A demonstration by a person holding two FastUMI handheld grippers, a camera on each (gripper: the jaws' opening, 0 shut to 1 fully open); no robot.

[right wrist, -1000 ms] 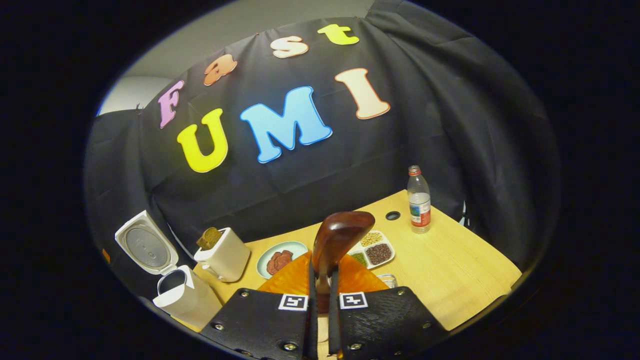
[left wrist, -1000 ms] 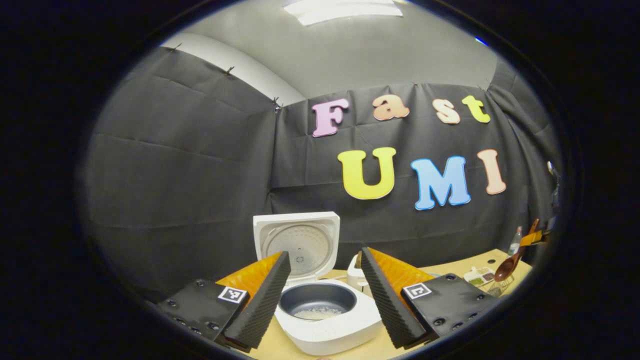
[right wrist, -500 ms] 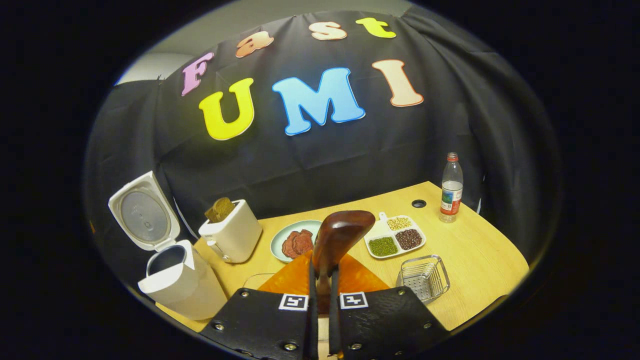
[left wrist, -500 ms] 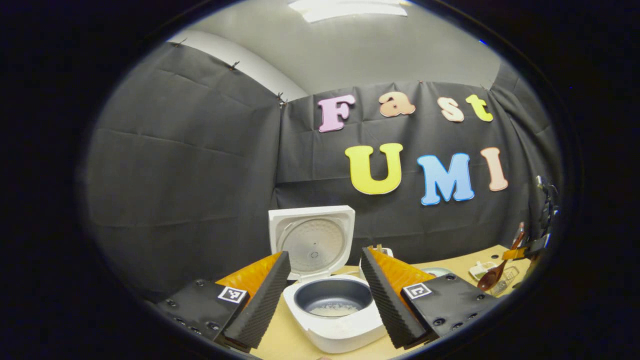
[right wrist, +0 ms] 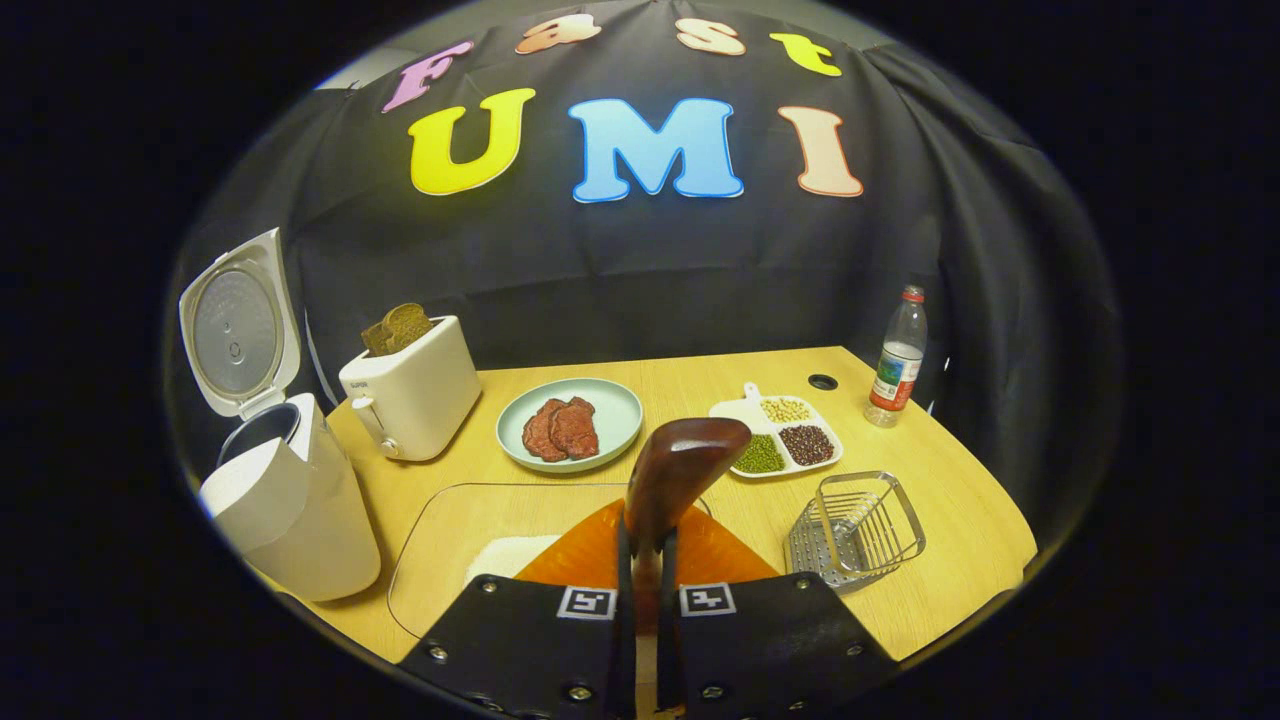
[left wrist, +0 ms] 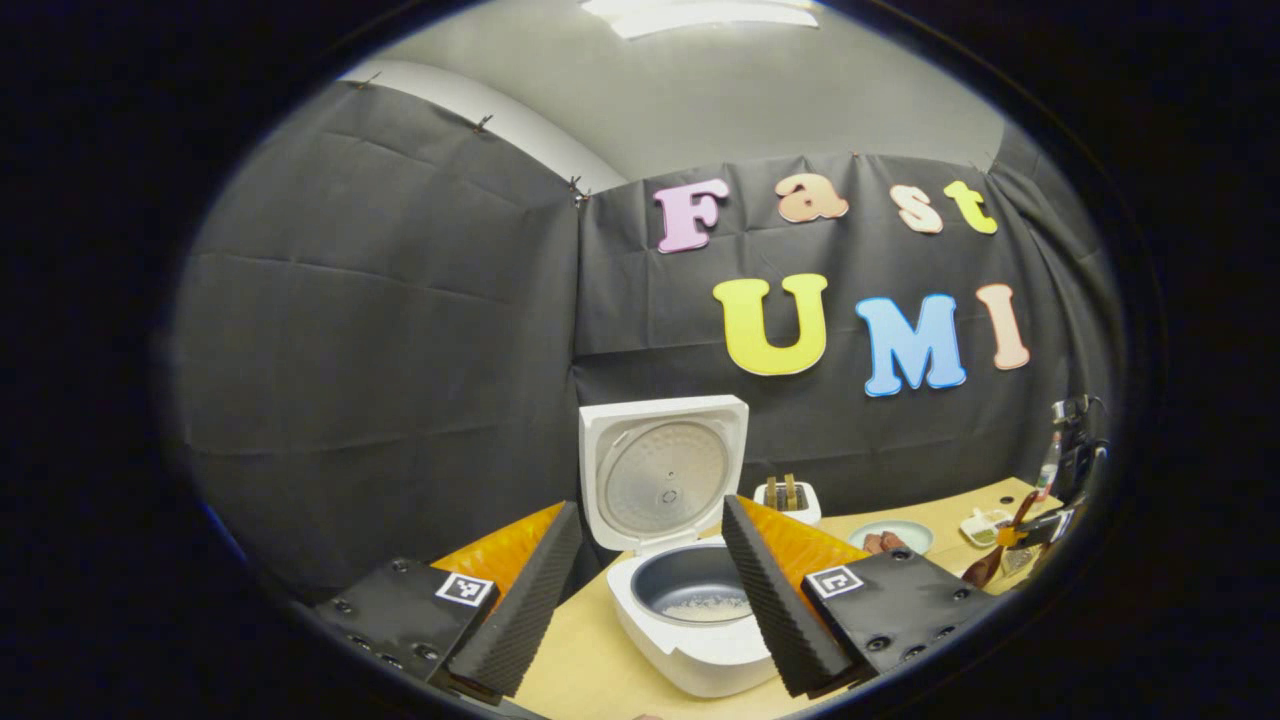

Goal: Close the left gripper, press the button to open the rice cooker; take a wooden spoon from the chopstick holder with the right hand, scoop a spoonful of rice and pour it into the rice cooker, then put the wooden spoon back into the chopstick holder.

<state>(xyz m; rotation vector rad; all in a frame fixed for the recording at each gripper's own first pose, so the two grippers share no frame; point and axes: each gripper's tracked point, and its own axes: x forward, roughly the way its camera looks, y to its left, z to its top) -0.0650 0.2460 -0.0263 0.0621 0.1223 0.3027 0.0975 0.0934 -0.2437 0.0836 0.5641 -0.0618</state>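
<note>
The right gripper (right wrist: pixel 646 560) clamps a wooden spoon (right wrist: pixel 672 475) above the table (right wrist: pixel 960 520), near the wire holder (right wrist: pixel 855 530). The left gripper (left wrist: pixel 650 590) hangs wide open, empty, before the open rice cooker (left wrist: pixel 690 600), rice in its pot.

Left tongs (left wrist: pixel 650 590): 2 ribbed wedge pads, black screwed plates with square tags.

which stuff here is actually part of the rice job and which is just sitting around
Job: rice cooker, lid up; wooden spoon in the right gripper; wire chopstick holder; rice pile.

Lying about: toaster, plate of meat, divided bean dish, water bottle.
</note>
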